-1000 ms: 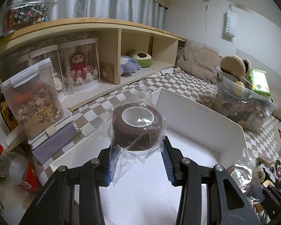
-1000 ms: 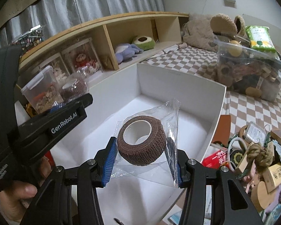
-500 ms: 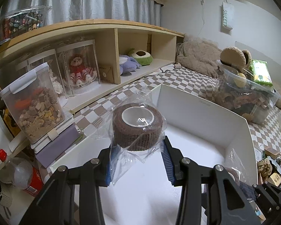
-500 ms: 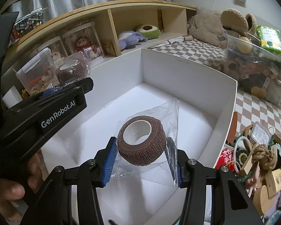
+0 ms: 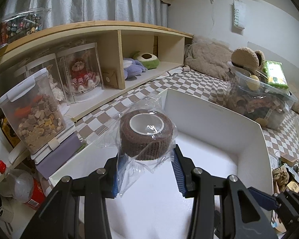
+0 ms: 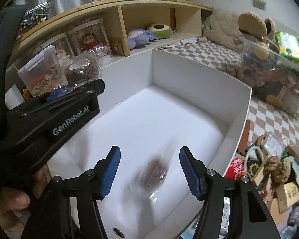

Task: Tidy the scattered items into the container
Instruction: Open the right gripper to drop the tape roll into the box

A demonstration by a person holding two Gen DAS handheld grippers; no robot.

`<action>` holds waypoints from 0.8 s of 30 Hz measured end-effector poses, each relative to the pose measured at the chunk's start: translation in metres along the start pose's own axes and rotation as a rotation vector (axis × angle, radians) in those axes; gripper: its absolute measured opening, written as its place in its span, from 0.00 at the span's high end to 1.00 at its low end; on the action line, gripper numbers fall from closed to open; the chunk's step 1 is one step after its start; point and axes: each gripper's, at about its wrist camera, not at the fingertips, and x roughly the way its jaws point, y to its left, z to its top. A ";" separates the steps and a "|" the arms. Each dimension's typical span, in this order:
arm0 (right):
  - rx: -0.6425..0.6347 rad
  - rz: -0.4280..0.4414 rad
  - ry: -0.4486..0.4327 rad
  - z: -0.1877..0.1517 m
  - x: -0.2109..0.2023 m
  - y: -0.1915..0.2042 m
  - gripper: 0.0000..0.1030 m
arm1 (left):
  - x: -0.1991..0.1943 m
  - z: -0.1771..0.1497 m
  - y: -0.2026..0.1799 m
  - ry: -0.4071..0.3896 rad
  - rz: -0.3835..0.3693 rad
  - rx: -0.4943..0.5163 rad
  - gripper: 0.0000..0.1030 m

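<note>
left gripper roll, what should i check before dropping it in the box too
1. Left gripper shut on its bagged brown roll: ok.
2. That roll is over the white box, inside its walls: ok.
3. Right gripper open and let go: ok.
4. Right gripper's dropped roll settled on the box floor: cannot tell, it is blurred.
5. Bare floor under the left roll to land on: ok.
6. Grippers clear of each other: ok, the left one sits to the left of the right gripper, apart.
</note>
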 end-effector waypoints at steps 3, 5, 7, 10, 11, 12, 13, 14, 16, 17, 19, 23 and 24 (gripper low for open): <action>-0.003 0.009 0.004 0.000 -0.002 0.001 0.40 | 0.000 0.000 -0.001 0.001 -0.002 0.002 0.58; -0.014 0.001 0.010 0.000 -0.004 0.002 0.40 | -0.001 -0.001 -0.002 0.003 -0.007 0.005 0.58; -0.020 -0.006 0.015 0.000 -0.007 0.003 0.40 | -0.001 -0.001 -0.002 0.005 -0.013 0.008 0.58; -0.026 -0.019 0.026 -0.001 -0.009 0.003 0.39 | -0.001 -0.001 -0.003 0.005 -0.003 0.016 0.58; -0.029 -0.022 0.027 -0.001 -0.010 0.003 0.39 | -0.001 -0.001 -0.004 0.004 0.001 0.021 0.58; -0.031 -0.025 0.028 -0.002 -0.011 0.003 0.39 | -0.001 -0.001 -0.005 0.004 0.002 0.024 0.58; -0.032 -0.026 0.028 -0.002 -0.011 0.003 0.39 | -0.001 -0.001 -0.005 0.004 0.000 0.027 0.58; -0.032 -0.025 0.029 -0.003 -0.012 0.003 0.39 | -0.002 -0.001 -0.006 0.004 -0.002 0.030 0.58; -0.034 -0.024 0.031 -0.004 -0.012 0.003 0.39 | -0.002 -0.002 -0.006 0.004 -0.003 0.036 0.58; -0.036 -0.025 0.032 -0.004 -0.013 0.003 0.39 | -0.002 -0.002 -0.007 0.005 -0.003 0.040 0.58; -0.042 -0.025 0.034 -0.004 -0.013 0.004 0.39 | -0.001 -0.002 -0.008 0.009 -0.004 0.046 0.58; -0.045 -0.027 0.035 -0.005 -0.014 0.004 0.39 | 0.000 -0.002 -0.008 0.016 0.006 0.051 0.58; -0.043 -0.027 0.035 -0.005 -0.014 0.003 0.39 | 0.001 -0.002 -0.008 0.020 0.010 0.048 0.56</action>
